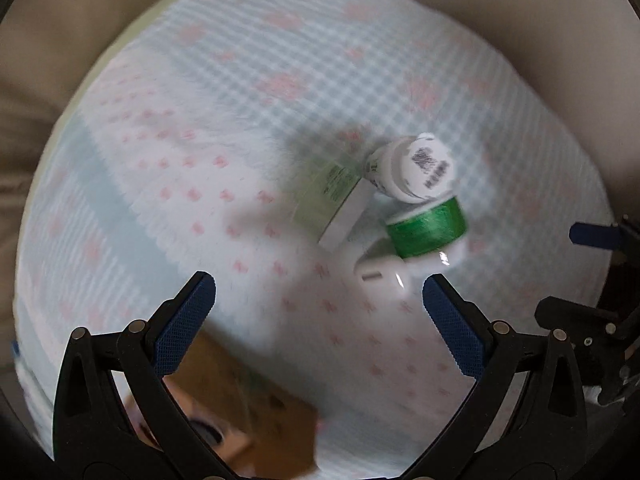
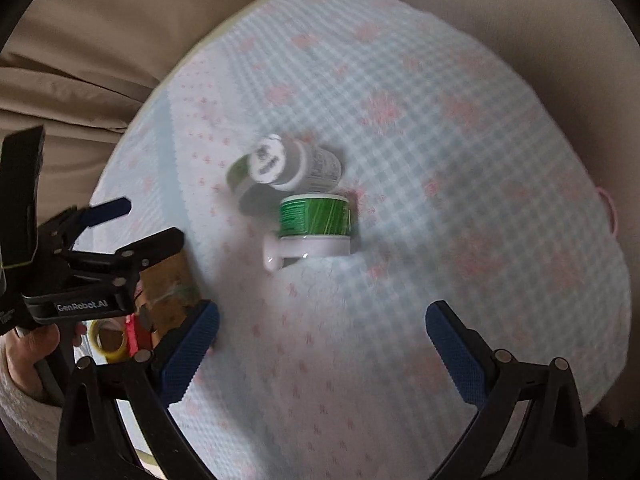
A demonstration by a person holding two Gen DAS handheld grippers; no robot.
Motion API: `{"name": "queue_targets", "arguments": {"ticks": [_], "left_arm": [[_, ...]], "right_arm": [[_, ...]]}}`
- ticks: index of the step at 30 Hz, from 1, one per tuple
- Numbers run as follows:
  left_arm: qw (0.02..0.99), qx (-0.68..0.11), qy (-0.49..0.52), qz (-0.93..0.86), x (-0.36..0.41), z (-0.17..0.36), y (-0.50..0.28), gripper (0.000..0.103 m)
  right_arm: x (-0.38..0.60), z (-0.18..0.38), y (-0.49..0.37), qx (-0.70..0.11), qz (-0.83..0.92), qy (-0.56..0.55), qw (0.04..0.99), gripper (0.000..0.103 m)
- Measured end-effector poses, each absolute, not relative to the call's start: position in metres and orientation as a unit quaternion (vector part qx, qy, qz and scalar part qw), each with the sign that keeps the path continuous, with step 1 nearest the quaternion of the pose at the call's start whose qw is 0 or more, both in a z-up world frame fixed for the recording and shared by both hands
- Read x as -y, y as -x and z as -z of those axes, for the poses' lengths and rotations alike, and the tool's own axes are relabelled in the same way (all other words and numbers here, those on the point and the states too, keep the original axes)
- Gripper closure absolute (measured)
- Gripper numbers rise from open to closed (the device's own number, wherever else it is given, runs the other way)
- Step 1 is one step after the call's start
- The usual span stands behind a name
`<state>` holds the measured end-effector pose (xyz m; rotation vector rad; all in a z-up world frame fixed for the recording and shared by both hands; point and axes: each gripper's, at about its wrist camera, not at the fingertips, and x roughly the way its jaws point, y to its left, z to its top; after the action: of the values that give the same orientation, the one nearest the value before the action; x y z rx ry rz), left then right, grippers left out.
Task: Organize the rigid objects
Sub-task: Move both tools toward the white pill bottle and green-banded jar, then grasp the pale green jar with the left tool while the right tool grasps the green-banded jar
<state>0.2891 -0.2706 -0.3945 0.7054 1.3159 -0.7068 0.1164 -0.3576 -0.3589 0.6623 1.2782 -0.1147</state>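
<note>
Three containers lie huddled near the middle of the quilted bed cover (image 2: 460, 128), and both grippers hang above it with nothing between their blue pads; the left gripper (image 1: 319, 292) has its jaws spread wide, and the right gripper (image 2: 322, 322) likewise stands wide and empty. The step in hand looks like an approach to pick one item from the cluster, and the green-labelled bottle (image 2: 316, 216) with its white pump cap, lying on its side nearest both grippers, seems the sensible first choice; to do it well, I would bring one gripper down so the pads straddle the bottle's round body across its width, not along its length, and close only once the body sits squarely between them, since a smooth cylinder on soft fabric is likely to roll. The white jar (image 2: 288, 164) leans on the pale green tub (image 1: 328, 196) just behind, touching or nearly so, so a careless descent could knock both. In the left view the bottle lies ahead and right of the jaw gap; in the right view it lies ahead, slightly left of centre; a cardboard box (image 1: 248, 412) waits at the cover's near edge.
</note>
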Motion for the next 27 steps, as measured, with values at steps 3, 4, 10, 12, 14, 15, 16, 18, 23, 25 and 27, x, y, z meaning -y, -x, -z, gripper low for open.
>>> {"name": "queue_targets", "arguments": {"ticks": [3, 4, 10, 12, 14, 15, 16, 18, 23, 25, 27], "left_arm": [[0.658, -0.589, -0.336, 0.327, 0.284, 0.422, -0.302, 0.000], [0.652, -0.590, -0.342, 0.332, 0.288, 0.430, -0.306, 0.000], [0.621, -0.594, -0.379, 0.344, 0.305, 0.470, -0.324, 0.000], [0.612, -0.597, -0.385, 0.348, 0.307, 0.480, -0.329, 0.000], [0.601, -0.594, -0.402, 0.352, 0.311, 0.490, -0.331, 0.000], [0.596, -0.592, -0.411, 0.354, 0.312, 0.495, -0.330, 0.000], [0.593, -0.589, -0.420, 0.354, 0.314, 0.499, -0.330, 0.000], [0.580, -0.595, -0.428, 0.356, 0.315, 0.510, -0.330, 0.000], [0.543, -0.650, -0.406, 0.344, 0.307, 0.533, -0.342, 0.000], [0.534, -0.651, -0.417, 0.343, 0.309, 0.535, -0.342, 0.000], [0.523, -0.656, -0.424, 0.340, 0.312, 0.538, -0.342, 0.000]], "right_arm": [[0.360, 0.385, -0.134, -0.591, 0.056, -0.314, 0.741, 0.000], [0.360, 0.393, -0.140, -0.593, 0.057, -0.318, 0.737, 0.000], [0.362, 0.433, -0.168, -0.605, 0.052, -0.331, 0.723, 0.000], [0.363, 0.442, -0.174, -0.608, 0.049, -0.331, 0.720, 0.000], [0.365, 0.450, -0.179, -0.608, 0.043, -0.334, 0.719, 0.001], [0.365, 0.453, -0.181, -0.608, 0.041, -0.333, 0.720, 0.006], [0.366, 0.455, -0.182, -0.609, 0.039, -0.332, 0.719, 0.009], [0.366, 0.460, -0.184, -0.612, 0.031, -0.333, 0.717, 0.014], [0.364, 0.463, -0.184, -0.607, 0.011, -0.343, 0.717, 0.029], [0.364, 0.464, -0.185, -0.606, 0.005, -0.350, 0.714, 0.033], [0.362, 0.464, -0.186, -0.609, 0.004, -0.345, 0.714, 0.036]]}}
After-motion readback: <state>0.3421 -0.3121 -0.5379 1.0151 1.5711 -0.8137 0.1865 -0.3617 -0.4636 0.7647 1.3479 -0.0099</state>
